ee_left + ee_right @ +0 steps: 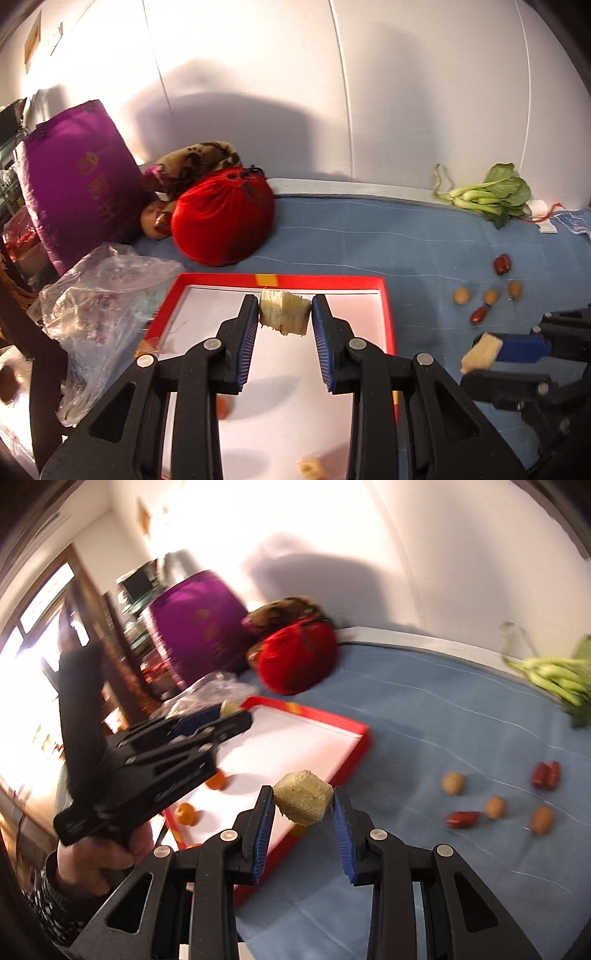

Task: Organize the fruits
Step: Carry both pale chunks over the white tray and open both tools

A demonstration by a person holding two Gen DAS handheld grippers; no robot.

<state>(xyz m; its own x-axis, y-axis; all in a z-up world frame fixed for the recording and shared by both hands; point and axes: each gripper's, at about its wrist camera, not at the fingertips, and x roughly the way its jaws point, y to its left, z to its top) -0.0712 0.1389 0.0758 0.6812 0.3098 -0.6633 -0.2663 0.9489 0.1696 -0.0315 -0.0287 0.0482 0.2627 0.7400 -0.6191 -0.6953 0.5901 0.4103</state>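
Left gripper (284, 314) level over the red tray (388, 314), pinching a pale fibrous chunk (284, 312) above the white floor. Right gripper (303, 805) raised beside the tray's near edge over blue cloth (443, 720), clamping a second chunk (303, 802).

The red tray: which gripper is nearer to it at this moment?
Left. The left gripper hangs over the red tray, clamping a pale chunk. The right gripper, holding its own pale piece, sits off the tray's right edge, above the blue cloth.
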